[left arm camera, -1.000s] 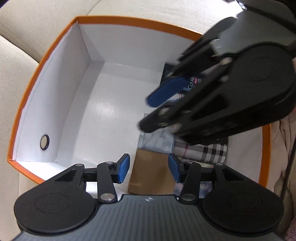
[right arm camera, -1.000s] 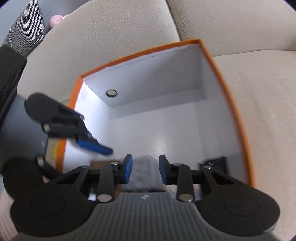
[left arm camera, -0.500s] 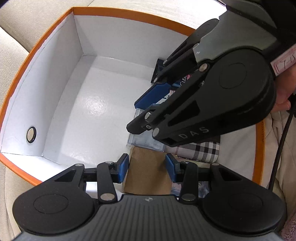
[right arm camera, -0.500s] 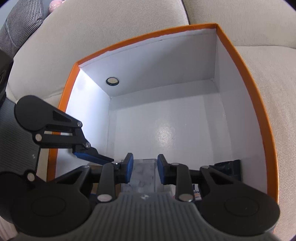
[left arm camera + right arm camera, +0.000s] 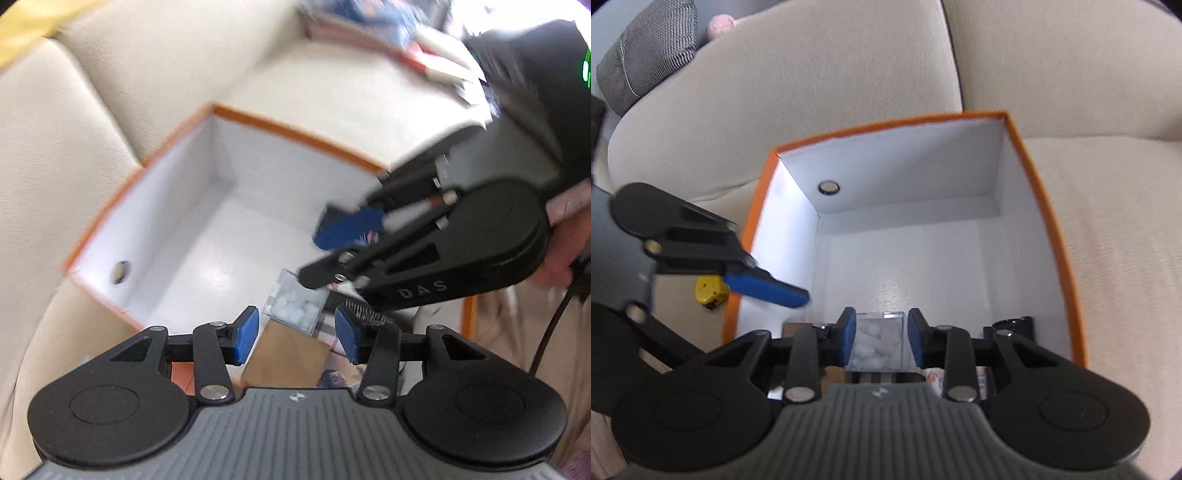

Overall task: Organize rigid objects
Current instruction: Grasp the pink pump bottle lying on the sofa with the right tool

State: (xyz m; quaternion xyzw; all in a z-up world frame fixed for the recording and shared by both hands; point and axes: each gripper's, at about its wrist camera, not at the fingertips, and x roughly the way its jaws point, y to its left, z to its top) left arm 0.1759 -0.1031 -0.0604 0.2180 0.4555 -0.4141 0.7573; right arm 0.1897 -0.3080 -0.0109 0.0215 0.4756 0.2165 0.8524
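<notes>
The clear cube, filled with white lumps, sat in the orange-rimmed box; both the right gripper and left gripper had just opened, gripping nothing.

Clear case beside flat card at near end of box on sofa.

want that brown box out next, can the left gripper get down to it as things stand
Probably yes. The left gripper is open right above the brown box, nothing between its pads. The right gripper hangs further back over the clear box, so it leaves the way free.
</notes>
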